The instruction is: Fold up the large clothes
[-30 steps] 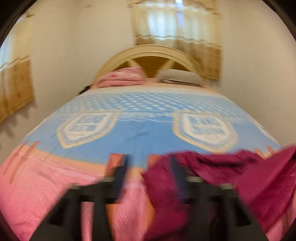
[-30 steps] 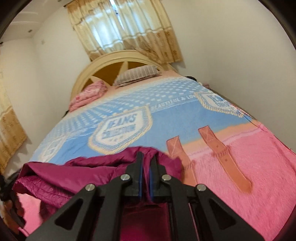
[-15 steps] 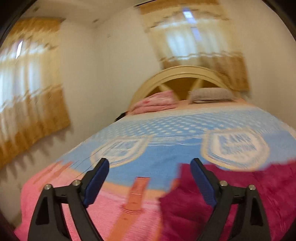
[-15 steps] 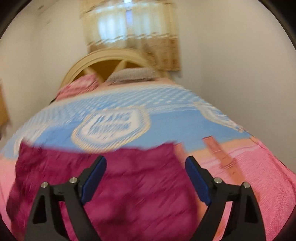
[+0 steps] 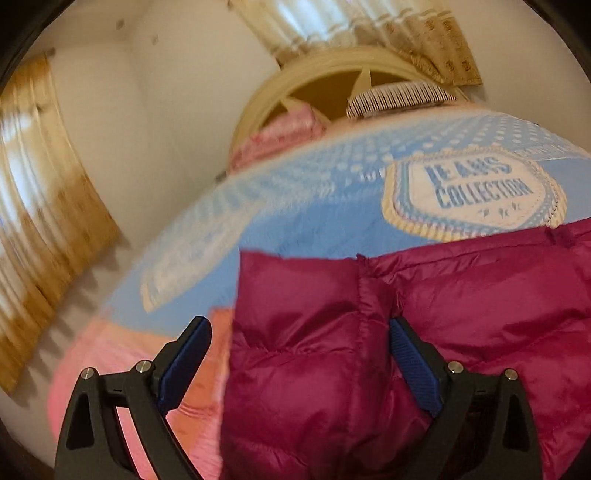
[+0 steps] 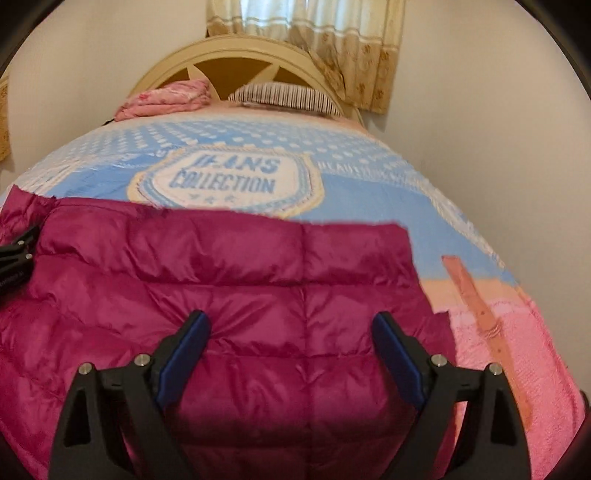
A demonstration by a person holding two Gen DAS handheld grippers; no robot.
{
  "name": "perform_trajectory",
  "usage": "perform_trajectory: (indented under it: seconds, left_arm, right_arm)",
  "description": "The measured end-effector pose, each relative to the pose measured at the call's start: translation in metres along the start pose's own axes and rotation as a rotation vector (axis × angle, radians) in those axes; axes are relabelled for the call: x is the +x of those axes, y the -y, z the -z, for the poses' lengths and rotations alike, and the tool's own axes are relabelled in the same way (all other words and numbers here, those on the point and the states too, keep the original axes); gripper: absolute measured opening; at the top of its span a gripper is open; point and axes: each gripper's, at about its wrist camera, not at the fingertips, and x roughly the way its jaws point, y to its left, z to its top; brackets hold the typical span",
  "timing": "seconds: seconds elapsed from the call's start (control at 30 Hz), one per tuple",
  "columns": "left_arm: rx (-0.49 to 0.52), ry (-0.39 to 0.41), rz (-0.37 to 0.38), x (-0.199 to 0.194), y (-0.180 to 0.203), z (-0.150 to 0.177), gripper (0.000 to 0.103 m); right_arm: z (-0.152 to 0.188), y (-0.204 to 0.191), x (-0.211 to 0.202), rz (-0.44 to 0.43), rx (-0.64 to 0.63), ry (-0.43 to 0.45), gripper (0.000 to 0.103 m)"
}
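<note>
- Magenta quilted nylon fills the near ground: a puffer jacket [image 6: 236, 295] lies spread flat on the foot end of the bed, its upper edge just short of the "JEANS COLLECTION" badge [image 6: 225, 181] printed on the blanket.
- The right gripper [image 6: 291, 354] hovers over the jacket's right half with its jaws spread wide and nothing between its blue pads [image 6: 184, 354].
- The left gripper [image 5: 299, 365] is likewise wide open above the jacket's [image 5: 369, 332] left edge; one pad [image 5: 413, 369] sits over the fabric, the other over the blanket; whether it touches the fabric cannot be told.
- In the right wrist view, the left gripper's black frame shows at the jacket's far left edge.
- The blanket [image 6: 498, 332] is pink near the foot, with orange strap prints, and turns blue [image 6: 369, 195] further up.
- At the head lie a folded pink cloth [image 6: 166, 98] and a striped pillow [image 6: 284, 94], side by side.
- Behind them stands a cream arched headboard [image 6: 236, 55], then beige curtains [image 6: 332, 33].
</note>
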Motion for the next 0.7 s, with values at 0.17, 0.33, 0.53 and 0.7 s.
perform_trajectory:
  seconds: [0.17,0.33,0.53,0.7]
  left_arm:
    - [0.004,-0.017,0.000,0.008,0.012,0.008,0.097]
    - [0.004,-0.057,0.033,0.015,0.013,0.012,0.099]
    - [-0.010,-0.091,0.055,0.020,0.011,0.013,0.100]
    - [-0.002,-0.106,0.049,0.023,0.014,0.014,0.101]
  right_arm:
    - [0.010,0.000,0.004,-0.005,0.023,-0.011,0.093]
    - [0.012,0.006,0.013,-0.019,0.059,-0.045,0.096]
    - [0.013,0.007,0.017,-0.021,0.068,-0.075,0.097]
    - [0.012,0.009,0.023,-0.029,0.083,-0.100,0.098]
